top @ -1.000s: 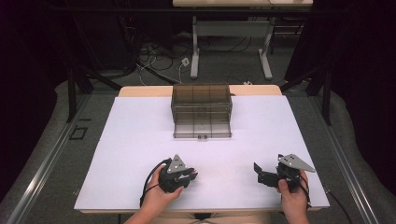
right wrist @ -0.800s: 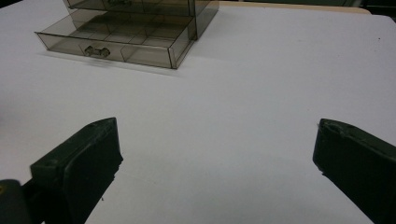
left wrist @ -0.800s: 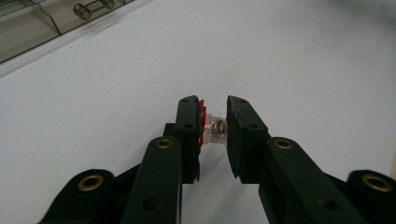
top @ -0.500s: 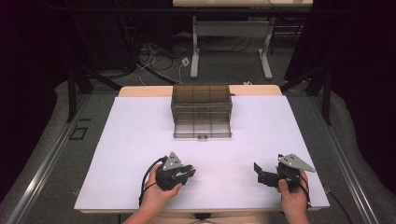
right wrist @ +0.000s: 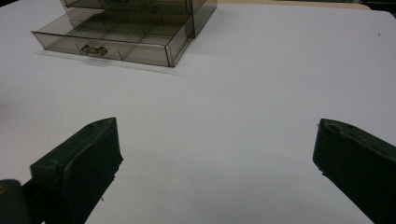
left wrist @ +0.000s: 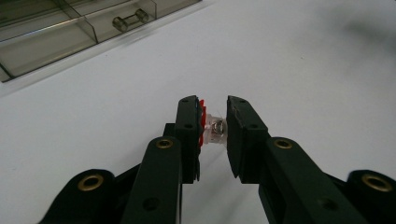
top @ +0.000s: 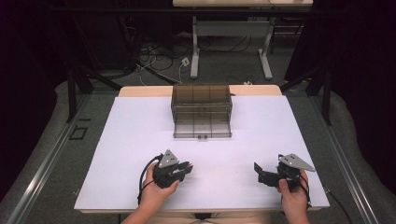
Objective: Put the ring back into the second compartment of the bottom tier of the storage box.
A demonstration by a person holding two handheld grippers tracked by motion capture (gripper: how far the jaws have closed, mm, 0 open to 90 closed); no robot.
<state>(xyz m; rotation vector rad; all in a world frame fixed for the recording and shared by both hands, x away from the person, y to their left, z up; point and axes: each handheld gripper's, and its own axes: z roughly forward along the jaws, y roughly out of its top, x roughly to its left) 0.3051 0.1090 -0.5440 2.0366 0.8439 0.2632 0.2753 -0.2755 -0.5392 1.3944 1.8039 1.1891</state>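
A smoky see-through drawer box stands at the back middle of the white table, its bottom drawer pulled out. My left gripper hovers near the front left, shut on a small clear-and-red part pinched between the jaws of the left gripper. Beyond them lies the open drawer with its handle. At the front right my right gripper is open. In its own view the right gripper holds nothing, with the drawer far ahead to the left.
White table surface stretches between the grippers and the drawer box. Behind the table are desk legs and cables on a dark floor. The table's front edge is close under both hands.
My left gripper has shifted slightly left and away from the front edge. The right gripper has stayed put.
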